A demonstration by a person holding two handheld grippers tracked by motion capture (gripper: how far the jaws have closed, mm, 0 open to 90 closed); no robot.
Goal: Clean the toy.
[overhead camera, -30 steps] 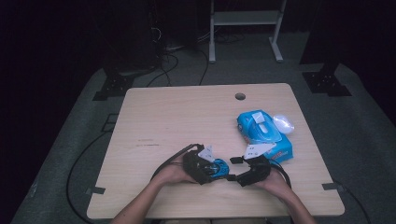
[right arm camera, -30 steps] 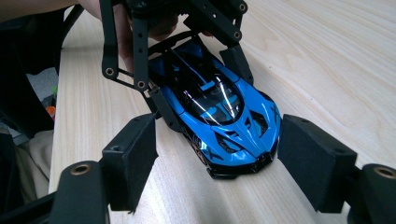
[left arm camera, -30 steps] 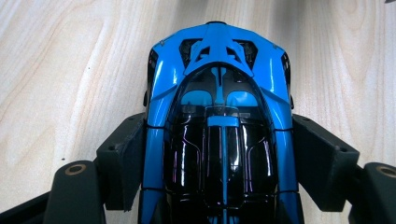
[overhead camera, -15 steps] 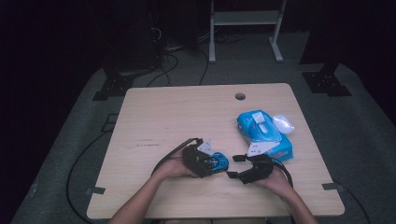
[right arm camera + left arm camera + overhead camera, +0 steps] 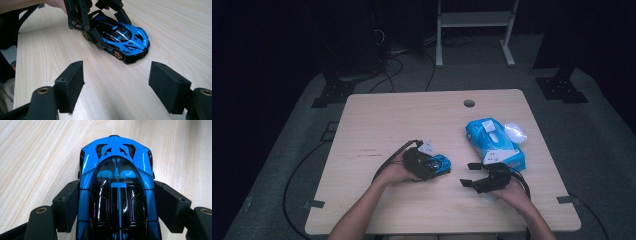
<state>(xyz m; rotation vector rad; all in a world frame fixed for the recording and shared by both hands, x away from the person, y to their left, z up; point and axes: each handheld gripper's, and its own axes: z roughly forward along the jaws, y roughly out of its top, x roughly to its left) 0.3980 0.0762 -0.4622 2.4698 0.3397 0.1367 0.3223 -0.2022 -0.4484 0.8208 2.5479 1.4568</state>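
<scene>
A blue and black toy car [image 5: 442, 163] stands on the wooden table [image 5: 412, 115], left of the middle near the front. My left gripper [image 5: 434, 165] is shut on it: in the left gripper view both black pads [image 5: 67, 205] press against the sides of the car [image 5: 116, 170] at its rear half. In the right gripper view the left gripper [image 5: 112, 29] straddles the car [image 5: 125, 37], whose wheels rest on the wood. My right gripper [image 5: 469, 175] stands open and empty a short way to the right, pointing at the car, its jaws [image 5: 116, 85] wide apart.
A blue pack of wipes [image 5: 494, 142] lies behind my right hand, with a pale rounded object [image 5: 515, 132] beside it near the right edge. A cable hole [image 5: 469, 103] sits at the back of the table. Cables trail from both grippers.
My left hand has carried the car a little farther from the front edge of the table. The right gripper has kept its place and stays open.
</scene>
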